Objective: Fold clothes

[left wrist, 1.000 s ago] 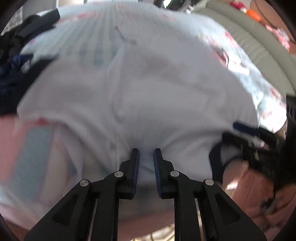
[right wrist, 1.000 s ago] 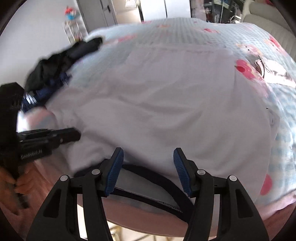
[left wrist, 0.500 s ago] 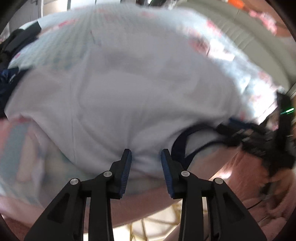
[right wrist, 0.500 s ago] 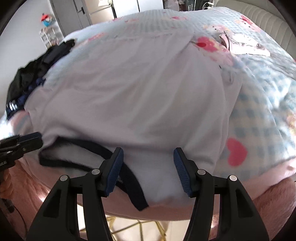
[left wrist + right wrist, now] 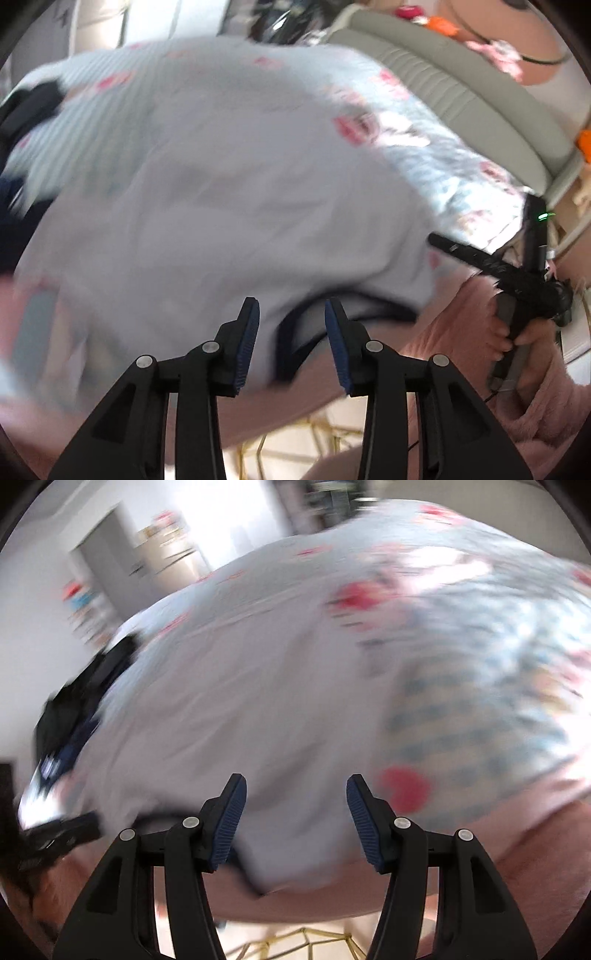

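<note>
White shirt (image 5: 229,229) with dark trim lies spread along the bed's (image 5: 491,672) near edge, over the patterned cover. My left gripper (image 5: 291,328) is opening, clear of the cloth, above the dark collar. My right gripper (image 5: 295,805) hangs with jaws apart, holding nothing, over the shirt's near hem.

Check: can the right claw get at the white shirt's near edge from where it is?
Probably yes: the right claw is open, nothing between it and the white shirt, whose near edge lies just ahead.
</note>
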Tool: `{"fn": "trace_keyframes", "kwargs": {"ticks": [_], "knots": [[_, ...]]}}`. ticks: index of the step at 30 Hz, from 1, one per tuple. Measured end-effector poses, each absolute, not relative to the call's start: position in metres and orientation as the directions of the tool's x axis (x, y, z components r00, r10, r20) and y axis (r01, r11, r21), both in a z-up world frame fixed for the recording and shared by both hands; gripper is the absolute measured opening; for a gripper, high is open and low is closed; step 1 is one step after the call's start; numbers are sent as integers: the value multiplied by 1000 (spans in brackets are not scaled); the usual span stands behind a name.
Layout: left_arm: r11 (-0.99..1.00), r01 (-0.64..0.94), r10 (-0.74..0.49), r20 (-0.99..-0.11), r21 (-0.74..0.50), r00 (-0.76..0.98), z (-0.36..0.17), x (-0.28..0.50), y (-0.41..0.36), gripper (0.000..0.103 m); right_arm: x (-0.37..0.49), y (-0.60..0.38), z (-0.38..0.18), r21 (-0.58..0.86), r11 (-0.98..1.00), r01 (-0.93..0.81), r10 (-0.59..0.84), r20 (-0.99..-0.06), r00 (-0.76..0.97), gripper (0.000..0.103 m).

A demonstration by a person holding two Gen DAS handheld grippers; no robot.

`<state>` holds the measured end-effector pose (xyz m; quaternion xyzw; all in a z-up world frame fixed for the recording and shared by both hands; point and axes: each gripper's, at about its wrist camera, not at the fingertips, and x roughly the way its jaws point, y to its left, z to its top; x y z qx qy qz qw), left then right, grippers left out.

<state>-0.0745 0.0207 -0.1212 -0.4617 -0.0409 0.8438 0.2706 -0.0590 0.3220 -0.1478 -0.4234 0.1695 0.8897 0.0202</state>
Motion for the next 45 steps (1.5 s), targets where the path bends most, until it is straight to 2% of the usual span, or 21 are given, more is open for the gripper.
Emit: {"fn": "trace_keyframes", "kwargs": {"ticks": [3, 7, 11, 14, 16, 17, 18, 19, 20, 21, 24, 29, 32, 37, 40, 42, 44, 45], "knots": [[-818, -485, 524, -748, -309, -407, -120, -96, 65, 39, -58, 356, -157, 274, -921, -275, -45, -779, -625, 58], [-758, -568, 567, -755, -321, -330, -126, -113, 131, 39, -53, 366, -165, 306, -909, -282, -65, -773, -630, 58], [-730, -615, 559, -779, -298, -285, -135, -123, 200, 39, -56, 371, -166, 298, -916, -270, -65, -773, -631, 58], [-718, -624, 560, -787, -307, -258, -138, -123, 219, 39, -54, 389, -156, 275, -905, -324, 1, -761, -649, 58], [-723, -632, 530, -811, -280, -248, -145, -125, 236, 45, -53, 398, -154, 268, -901, -341, 23, -755, -656, 58], [-737, -629, 496, -830, -247, -256, -151, -124, 240, 44, -53, 400, -154, 270, -900, -342, 23, -755, -656, 58], [-751, -625, 461, -847, -214, -264, -157, -124, 243, 40, -53, 402, -157, 279, -896, -346, 16, -758, -653, 57], [-763, -619, 430, -861, -186, -272, -162, -124, 246, 18, -52, 403, -160, 290, -892, -347, 5, -760, -650, 57], [-777, -599, 429, -858, -192, -282, -162, -125, 241, 11, -50, 404, -162, 308, -887, -344, -13, -761, -648, 57], [-789, -579, 434, -853, -205, -290, -163, -127, 236, 10, -49, 403, -163, 325, -884, -335, -34, -761, -648, 57], [-806, -473, 531, -788, -356, -312, -150, -137, 198, 8, -53, 398, -164, 350, -888, -298, -77, -752, -655, 57], [-843, -333, 531, -751, -422, -393, -142, -154, 148, 7, -82, 384, -164, 402, -891, -211, -187, -749, -636, 57], [-844, -280, 535, -755, -457, -380, -151, -166, 131, 7, -109, 376, -170, 425, -886, -186, -232, -754, -615, 57], [-868, -271, 492, -790, -416, -365, -165, -163, 125, 7, -142, 365, -189, 476, -863, -168, -296, -746, -596, 62], [-862, -269, 504, -780, -430, -370, -163, -160, 121, 8, -146, 364, -189, 537, -836, -115, -352, -684, -639, 62], [-825, -271, 565, -734, -496, -377, -153, -160, 113, 9, -147, 362, -185, 563, -824, -62, -387, -639, -664, 56], [-784, -303, 621, -685, -542, -380, -140, -161, 112, 18, -144, 358, -181, 572, -820, -18, -410, -609, -678, 56], [-760, -323, 649, -664, -563, -371, -135, -163, 115, 32, -143, 355, -181, 573, -820, -4, -419, -604, -677, 56]]}}
